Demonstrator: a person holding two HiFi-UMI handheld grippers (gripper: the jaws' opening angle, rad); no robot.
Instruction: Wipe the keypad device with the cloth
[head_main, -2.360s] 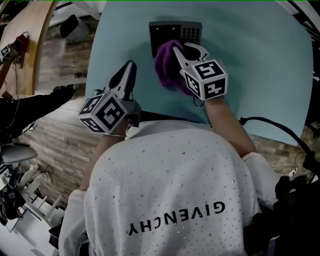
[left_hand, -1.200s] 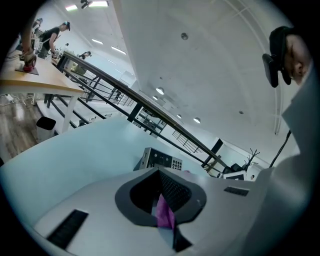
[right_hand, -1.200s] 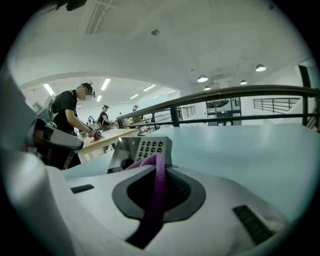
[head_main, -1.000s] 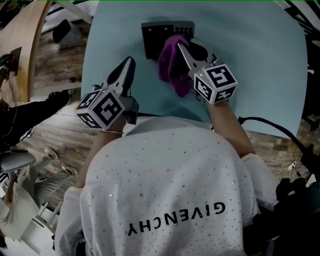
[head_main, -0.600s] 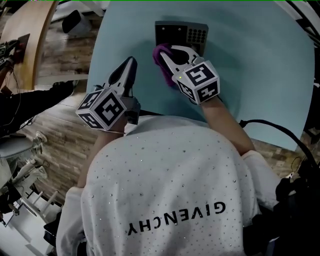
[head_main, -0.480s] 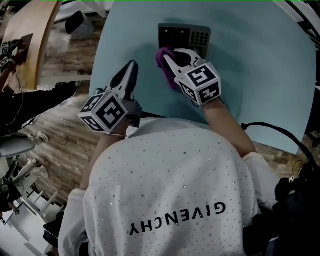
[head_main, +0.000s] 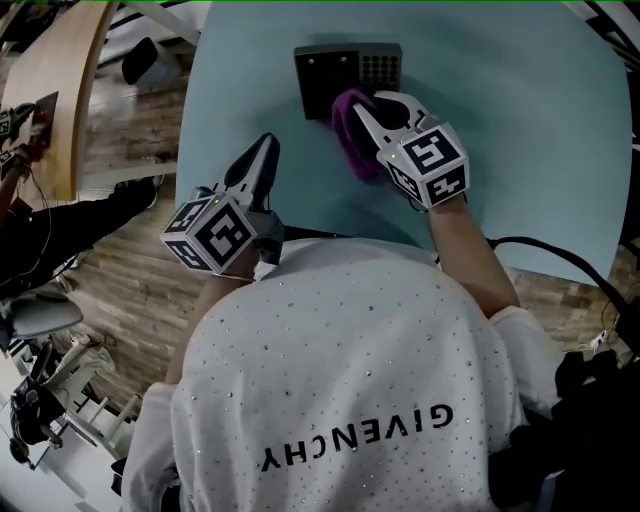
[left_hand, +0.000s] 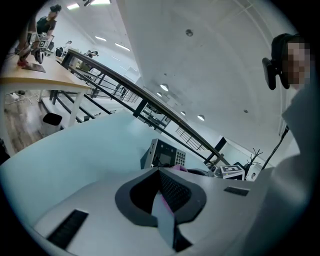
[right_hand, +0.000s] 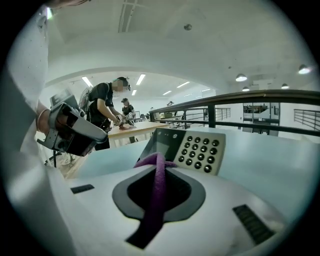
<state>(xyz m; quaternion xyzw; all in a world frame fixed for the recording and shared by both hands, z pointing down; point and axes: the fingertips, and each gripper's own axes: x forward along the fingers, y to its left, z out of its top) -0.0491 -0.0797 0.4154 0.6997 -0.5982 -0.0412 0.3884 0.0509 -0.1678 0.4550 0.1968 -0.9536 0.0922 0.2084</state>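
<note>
The dark keypad device (head_main: 345, 68) lies on the far part of the light blue table (head_main: 520, 130), its screen to the left and its buttons to the right. My right gripper (head_main: 362, 108) is shut on the purple cloth (head_main: 352, 135), which hangs against the device's near edge. In the right gripper view the cloth (right_hand: 156, 187) runs between the jaws, with the keypad device (right_hand: 189, 148) just ahead. My left gripper (head_main: 264, 152) hovers shut and empty over the table's near left. Its own view shows the keypad device (left_hand: 162, 154) ahead of the left gripper (left_hand: 160, 172).
The table's left edge (head_main: 185, 130) drops to a wooden floor (head_main: 130, 290). A black cable (head_main: 560, 260) runs past the table's near right edge. A wooden desk (head_main: 45, 90) stands at the far left, and people work at a bench (right_hand: 132, 129) in the background.
My right gripper has slid the cloth to the right along the device's near edge, from under the screen toward the buttons. The left gripper has barely moved.
</note>
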